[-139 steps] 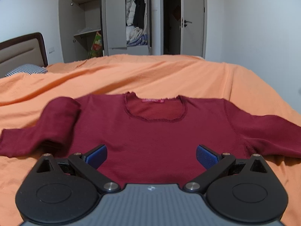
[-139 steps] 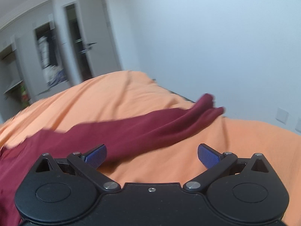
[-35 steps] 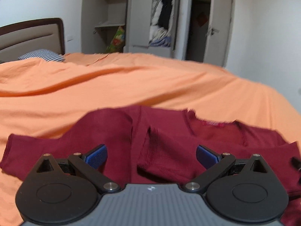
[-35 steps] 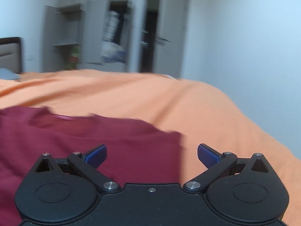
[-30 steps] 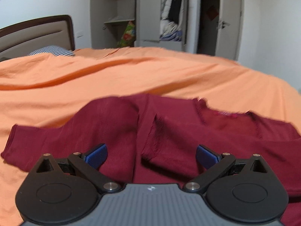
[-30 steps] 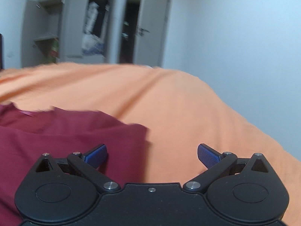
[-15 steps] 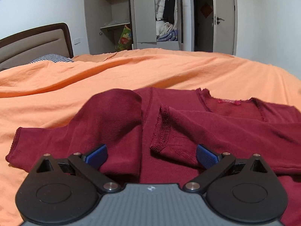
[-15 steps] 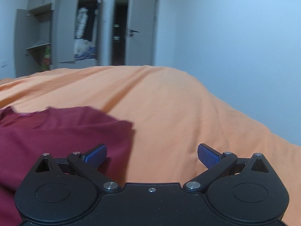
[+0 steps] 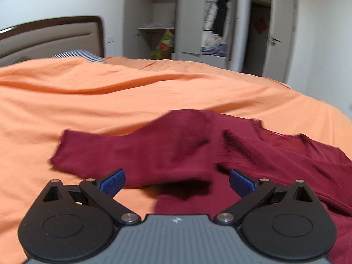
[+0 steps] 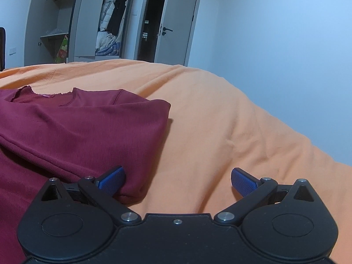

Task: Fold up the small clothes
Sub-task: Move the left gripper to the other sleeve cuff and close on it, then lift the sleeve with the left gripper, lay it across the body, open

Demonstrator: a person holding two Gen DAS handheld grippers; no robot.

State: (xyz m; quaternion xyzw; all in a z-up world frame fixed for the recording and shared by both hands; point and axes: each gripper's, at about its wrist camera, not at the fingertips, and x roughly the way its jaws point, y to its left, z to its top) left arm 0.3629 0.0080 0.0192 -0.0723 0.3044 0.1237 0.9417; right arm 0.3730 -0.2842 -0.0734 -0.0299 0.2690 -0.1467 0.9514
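Between the spread blue pads of the left gripper point(image 9: 177, 181), which hold nothing, lies the near edge of the maroon top's point(image 9: 253, 154) left sleeve point(image 9: 132, 151). Half a second ago that gripper faced the body of the top; now it has swung over to this sleeve, which stretches out onto the orange bedspread point(image 9: 110, 105) unfolded. The right gripper point(image 10: 178, 181) is likewise parted and empty, its left pad touching the folded right edge point(image 10: 136, 145), bare bedspread ahead of its right pad. That side was brought in over the last few seconds. Judging by this, the left sleeve comes next. Beyond the bed stands an open wardrobe point(image 9: 191, 24).
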